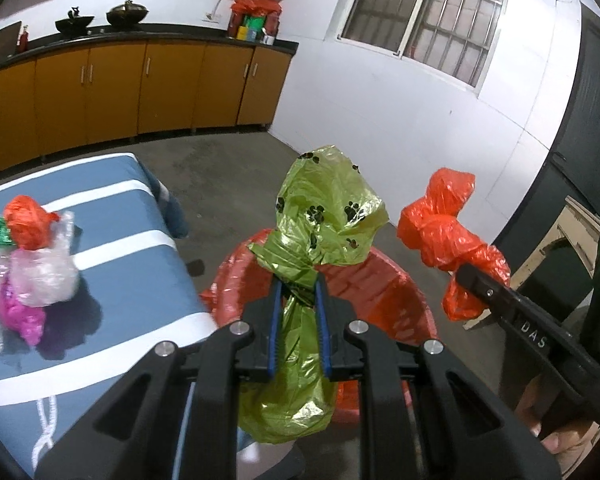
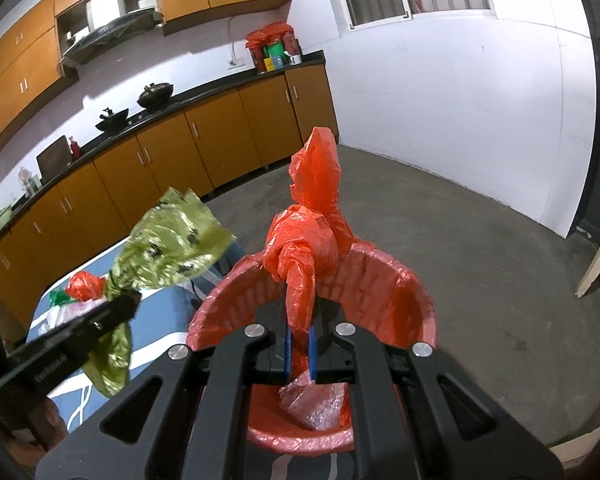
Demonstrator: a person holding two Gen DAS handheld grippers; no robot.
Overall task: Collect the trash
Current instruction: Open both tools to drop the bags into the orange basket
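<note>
My left gripper (image 1: pixel 299 280) is shut on the twisted neck of a crumpled green bag with black paw prints (image 1: pixel 332 200); the bag hangs above the near rim of a red-lined bin (image 1: pixel 400 280). To its right, my right gripper (image 1: pixel 466 274) pinches a knotted orange bag (image 1: pixel 444 232). In the right wrist view my right gripper (image 2: pixel 300 300) is shut on that orange bag (image 2: pixel 312 216) over the bin (image 2: pixel 416 292), where a clear plastic wad (image 2: pixel 316 400) lies. The left gripper (image 2: pixel 128 300) with the green bag (image 2: pixel 172 244) shows at the left.
A blue table with white stripes (image 1: pixel 140 280) bears a pile of orange, clear, pink and green plastic scraps (image 1: pixel 40 264). Orange cabinets (image 1: pixel 120 88) under a black counter line the far wall. Bare concrete floor (image 2: pixel 480 260) surrounds the bin; a dark door (image 1: pixel 592 120) stands at the right.
</note>
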